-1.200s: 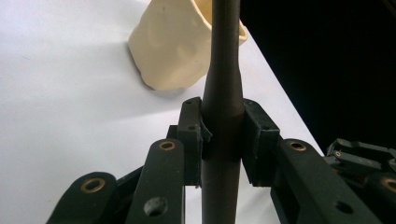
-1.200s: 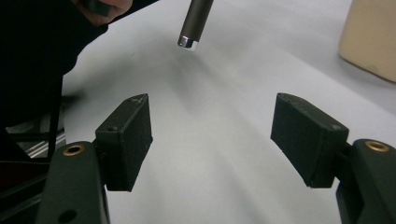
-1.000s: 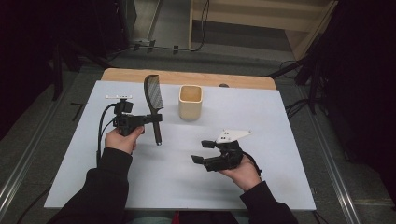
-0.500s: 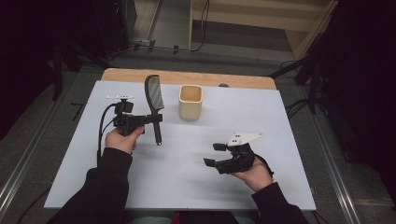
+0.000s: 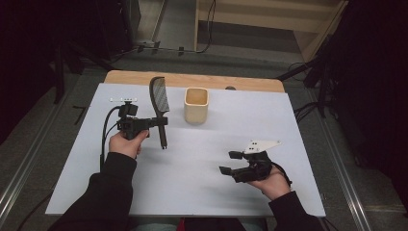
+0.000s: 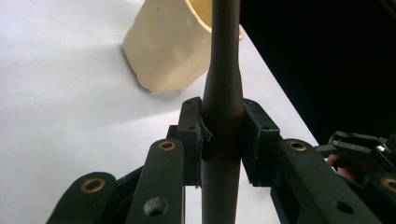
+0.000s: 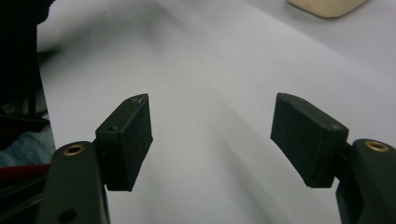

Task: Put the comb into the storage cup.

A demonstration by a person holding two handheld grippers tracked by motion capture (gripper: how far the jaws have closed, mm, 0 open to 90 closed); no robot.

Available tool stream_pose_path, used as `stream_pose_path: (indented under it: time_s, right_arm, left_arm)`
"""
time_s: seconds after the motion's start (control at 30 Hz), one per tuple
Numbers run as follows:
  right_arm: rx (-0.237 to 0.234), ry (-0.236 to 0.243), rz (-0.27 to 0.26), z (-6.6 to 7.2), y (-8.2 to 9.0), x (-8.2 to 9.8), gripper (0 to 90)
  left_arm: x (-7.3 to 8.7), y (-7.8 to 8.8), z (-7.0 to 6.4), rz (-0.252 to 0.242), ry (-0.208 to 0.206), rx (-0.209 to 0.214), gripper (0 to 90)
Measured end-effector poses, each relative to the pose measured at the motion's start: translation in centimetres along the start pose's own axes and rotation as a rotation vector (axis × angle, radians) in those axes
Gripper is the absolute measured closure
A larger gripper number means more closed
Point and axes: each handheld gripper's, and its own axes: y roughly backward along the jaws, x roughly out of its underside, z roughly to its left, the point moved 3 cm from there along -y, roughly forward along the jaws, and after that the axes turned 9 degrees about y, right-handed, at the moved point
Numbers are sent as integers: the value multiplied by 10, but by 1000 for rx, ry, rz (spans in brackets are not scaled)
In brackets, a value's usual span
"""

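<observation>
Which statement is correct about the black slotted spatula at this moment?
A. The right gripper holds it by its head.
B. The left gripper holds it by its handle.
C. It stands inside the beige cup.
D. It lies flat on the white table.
B: the left gripper has its jaws shut on the handle of the black slotted spatula, which is held beside the beige cup, while the right gripper is open and empty.

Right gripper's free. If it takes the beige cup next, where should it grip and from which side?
Best guess: pinch the cup across two opposite side walls, coming from the near right, where the right gripper hangs open. It stands upright with its mouth up and looks squarish, so flat walls suit the pads. Its left is crowded by the spatula clamped in the left gripper.
</observation>
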Motion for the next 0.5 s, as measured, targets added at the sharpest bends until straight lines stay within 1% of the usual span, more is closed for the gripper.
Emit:
stream_pose_path:
  time_s: [0.1,0.2,0.3,0.4,0.5]
  right_arm:
    - [2,-3,5,-1,3,3,271]
    - [4,-6,14,-2,5,7,271]
    - [5,-14,23,-3,9,12,271]
    - [13,-27,21,-5,14,16,271]
    - [16,-37,20,-5,17,19,271]
  left_arm:
    - [-2,0,0,-6,-5,16,727]
    - [-4,-1,-1,-2,-17,13,727]
    - [-6,-2,-3,0,-40,20,727]
    - [-7,-3,-4,0,-39,27,727]
    - [-9,-5,-6,10,-51,31,727]
